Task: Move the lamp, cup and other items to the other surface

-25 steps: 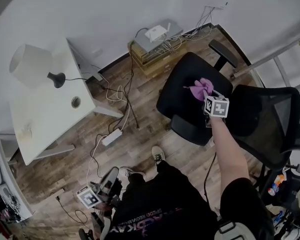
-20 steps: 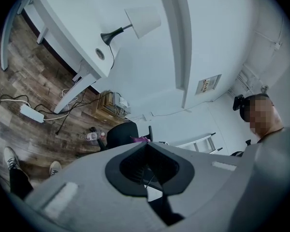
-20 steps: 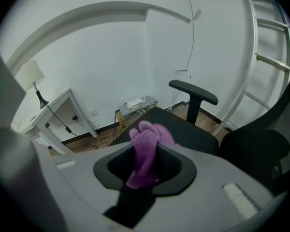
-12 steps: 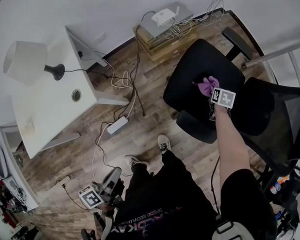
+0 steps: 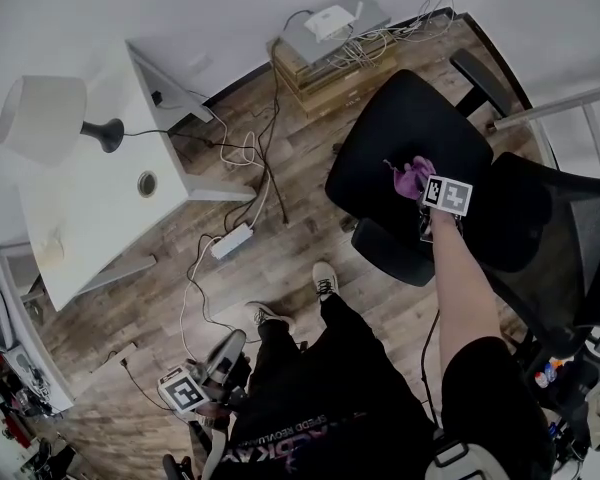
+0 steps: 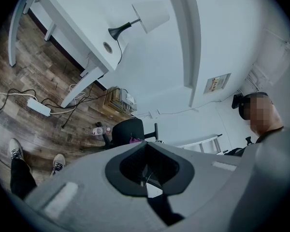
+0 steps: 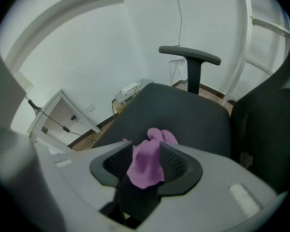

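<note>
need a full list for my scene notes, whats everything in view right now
lamp: 1, white shade, black base, on the desk
desk: 1, white, at left
chairs: 2, black, one under the cloth, a mesh one right of it
cloth: 1, purple, on the first chair's seat
power strip: 1, white, on the wooden floor among cables
boxes: a stack, grey and white, by the wall, wired
ladder: 1, pale, far right
bottles: apparently 2, clear, on the floor by the chair
shoes: 2, light, on the floor
left gripper: 1, grey, shut, empty
right gripper: 1, grey, jaws just been opening, cloth between them
</note>
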The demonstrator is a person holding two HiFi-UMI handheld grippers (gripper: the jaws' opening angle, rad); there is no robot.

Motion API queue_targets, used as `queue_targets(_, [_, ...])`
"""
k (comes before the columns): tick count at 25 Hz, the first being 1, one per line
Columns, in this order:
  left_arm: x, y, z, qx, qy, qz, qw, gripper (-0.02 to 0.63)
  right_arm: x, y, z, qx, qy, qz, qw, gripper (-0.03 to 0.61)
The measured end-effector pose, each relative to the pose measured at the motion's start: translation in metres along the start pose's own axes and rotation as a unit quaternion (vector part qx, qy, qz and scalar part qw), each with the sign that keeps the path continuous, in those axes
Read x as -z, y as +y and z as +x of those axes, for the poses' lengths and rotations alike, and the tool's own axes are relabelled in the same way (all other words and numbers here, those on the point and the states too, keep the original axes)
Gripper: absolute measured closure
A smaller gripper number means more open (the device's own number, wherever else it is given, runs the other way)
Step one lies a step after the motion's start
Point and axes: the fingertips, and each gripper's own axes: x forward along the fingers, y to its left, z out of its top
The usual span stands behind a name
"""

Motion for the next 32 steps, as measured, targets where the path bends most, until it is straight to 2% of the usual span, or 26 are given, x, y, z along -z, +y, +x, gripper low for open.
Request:
queue_targets(3, [0.0, -0.003, 0.007, 0.008, 0.009, 0.007, 0.9999, 0.621, -0.005, 0.0, -0.003, -0.003, -0.002, -0.006, 1.0, 0.397])
queue_targets(8, [0.0, -0.008, 0.014, 0.03, 0.0, 0.007, 0.9995, 0.621, -0.015, -0.007, -0.018, -0.004, -0.018, -0.004, 1.0, 0.408])
queue_targets(9, [0.0, -0.011, 0.015, 0.032, 0.001, 0.014, 0.9994, 0.621, -0.02, -0.008, -0.024, -0.003, -0.027, -0.007, 1.0, 0.428])
queue_targets(11, [-0.002, -0.013, 0.013, 0.036, 0.001, 0.024, 0.9991, 0.621, -0.032, -0.007, -0.04, 0.002, -0.048, -0.022, 0.999, 0.577])
queue_targets(16, [-0.005, -0.016, -0.003, 0.054, -0.029, 0.022, 0.9979, 0.621, -0.053, 0.02, -0.069, -0.021, -0.084, -0.059, 0.995, 0.578])
queue_targets(22, [0.016, -0.011, -0.024, 0.072, -0.044, 0.017, 0.9963, 0.621, -0.069, 0.05, -0.114, -0.054, -0.129, -0.09, 0.986, 0.577])
queue_targets(24, [0.013, -0.011, -0.042, 0.079, -0.055, 0.019, 0.9952, 0.621, -0.073, 0.09, -0.134, -0.086, -0.151, -0.106, 0.979, 0.577])
queue_targets(27, [0.009, -0.01, -0.074, 0.085, -0.076, 0.027, 0.9931, 0.621, -0.066, 0.173, -0.17, -0.157, -0.177, -0.147, 0.961, 0.577])
queue_targets(29, [0.008, -0.009, -0.095, 0.088, -0.091, 0.032, 0.9914, 0.621, -0.052, 0.233, -0.195, -0.213, -0.185, -0.176, 0.943, 0.575])
queue_targets(32, [0.01, -0.009, -0.119, 0.097, -0.109, 0.042, 0.9884, 0.621, -0.011, 0.319, -0.236, -0.303, -0.173, -0.228, 0.909, 0.575])
